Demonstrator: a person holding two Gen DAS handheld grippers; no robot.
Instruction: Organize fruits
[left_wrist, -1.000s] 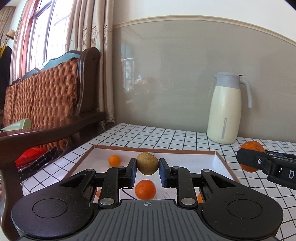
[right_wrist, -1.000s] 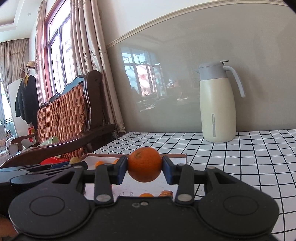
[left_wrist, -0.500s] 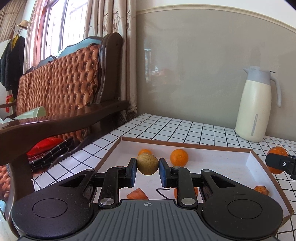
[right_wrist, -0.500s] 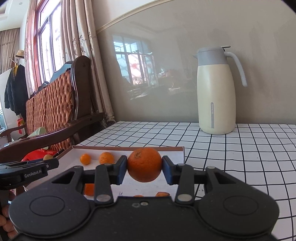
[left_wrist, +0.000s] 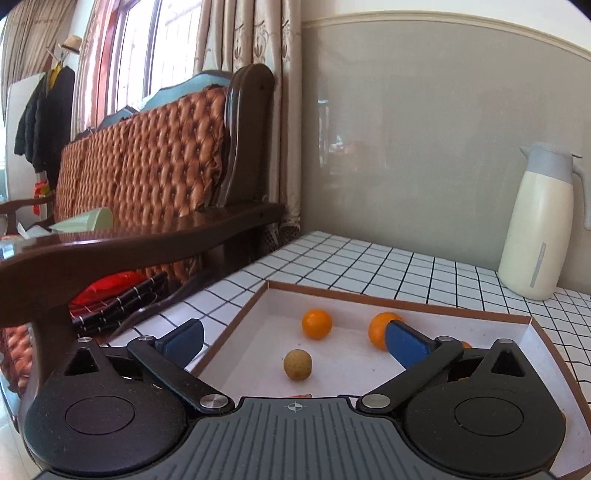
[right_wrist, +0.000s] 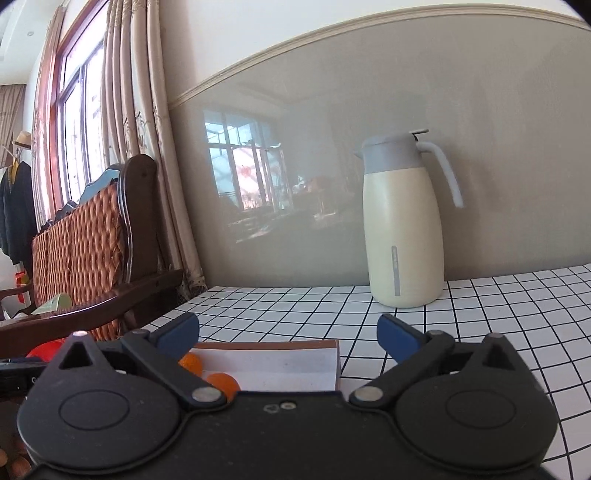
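In the left wrist view, my left gripper (left_wrist: 293, 339) hangs over the near left part of a white, brown-rimmed tray (left_wrist: 369, 295). Its jaws are opening and nothing is between them. A brownish-green round fruit (left_wrist: 297, 364) lies on the tray floor just below. Two oranges (left_wrist: 316, 324) (left_wrist: 382, 328) sit further back, the second partly behind my right fingertip. My right gripper (right_wrist: 288, 330) is above the tray's right end (right_wrist: 266, 346), jaws opening and empty. Two oranges (right_wrist: 192, 363) (right_wrist: 221, 384) show in the tray behind its left finger.
A cream jug with a grey lid (right_wrist: 402, 229) stands on the checked tabletop (right_wrist: 480, 314) by the wall. A dark wooden sofa with a tufted back (left_wrist: 147, 177) borders the table's left edge, with a red and black bag (left_wrist: 118, 299) on its seat.
Both grippers went from shut to wide open. The brownish-green fruit left my left jaws and now lies in the tray. The orange is gone from my right jaws.
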